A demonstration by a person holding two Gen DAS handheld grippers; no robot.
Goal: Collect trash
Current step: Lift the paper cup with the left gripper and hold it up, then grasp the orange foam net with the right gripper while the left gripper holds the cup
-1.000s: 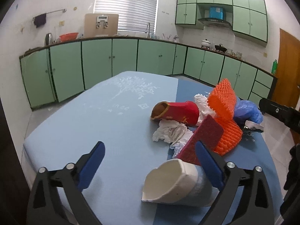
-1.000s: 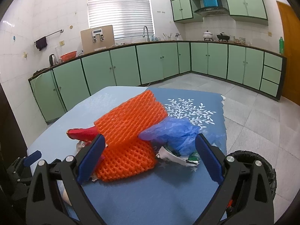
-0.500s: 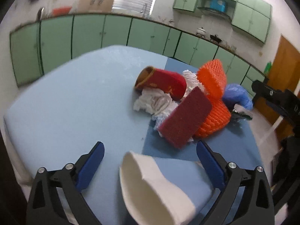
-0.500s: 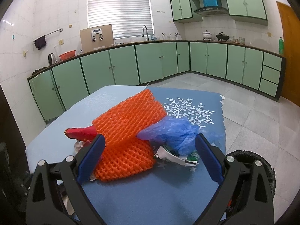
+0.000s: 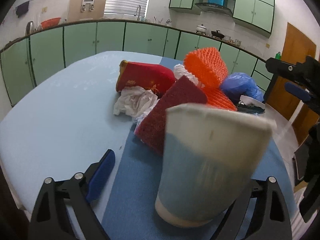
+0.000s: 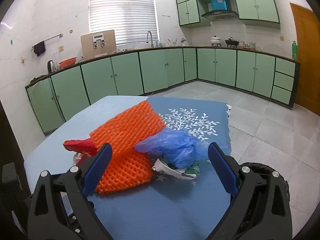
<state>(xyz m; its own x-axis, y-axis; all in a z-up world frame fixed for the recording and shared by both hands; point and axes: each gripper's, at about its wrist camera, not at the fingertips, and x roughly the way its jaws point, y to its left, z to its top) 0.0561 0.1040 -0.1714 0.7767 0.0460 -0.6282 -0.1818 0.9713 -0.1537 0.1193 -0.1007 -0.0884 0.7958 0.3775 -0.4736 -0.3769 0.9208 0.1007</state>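
Though blurred, paper cup [image 5: 208, 166] between left claw's [image 5: 182, 158] just-closing jaws

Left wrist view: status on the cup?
Left gripper open, jaws just closing around paper cup, visible pad not touching. Right gripper open, empty. Maroon sponge close behind cup.

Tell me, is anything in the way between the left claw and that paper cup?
No. The paper cup already sits between the left gripper's fingers, whose jaws have just been closing. A clear gap remains beside the left finger. The other finger is hidden behind the cup, so contact is unclear.
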